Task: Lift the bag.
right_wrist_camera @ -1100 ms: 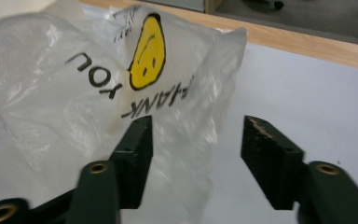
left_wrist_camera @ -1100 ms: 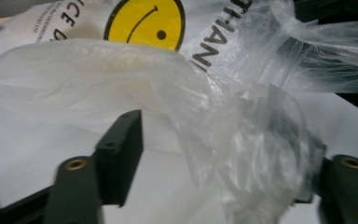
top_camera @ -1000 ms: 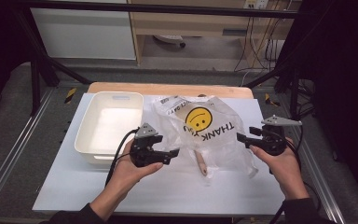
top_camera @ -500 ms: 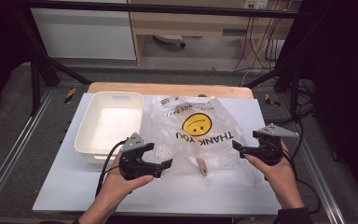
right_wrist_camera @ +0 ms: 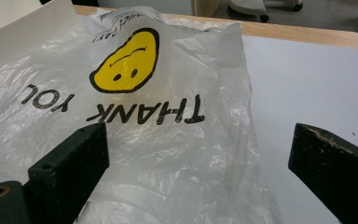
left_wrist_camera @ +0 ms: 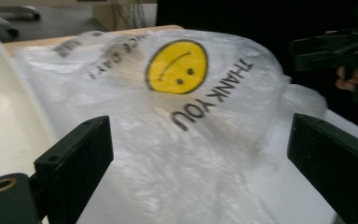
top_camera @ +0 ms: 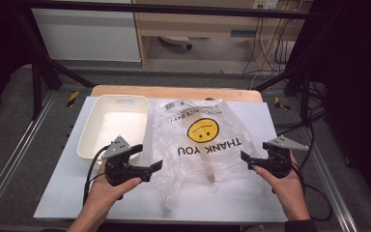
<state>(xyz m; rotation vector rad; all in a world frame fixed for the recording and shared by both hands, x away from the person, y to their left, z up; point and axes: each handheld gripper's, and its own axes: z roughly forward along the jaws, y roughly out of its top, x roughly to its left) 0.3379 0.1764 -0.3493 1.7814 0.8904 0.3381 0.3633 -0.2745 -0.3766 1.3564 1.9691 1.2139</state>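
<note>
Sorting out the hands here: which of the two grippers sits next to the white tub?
The left gripper: it sits just in front of the tub, while the right gripper is across the bag, far from it.

Clear plastic bag [left_wrist_camera: 177,140] with a yellow smiley and "THANK YOU" print, lying crumpled. Left gripper [left_wrist_camera: 200,172]: jaws wide apart, just opened, nothing clamped, bag beyond them. White tray [left_wrist_camera: 4,121] at the bag's left edge. Right gripper [left_wrist_camera: 335,49], blurred, possibly clear of the bag's far right.
</note>
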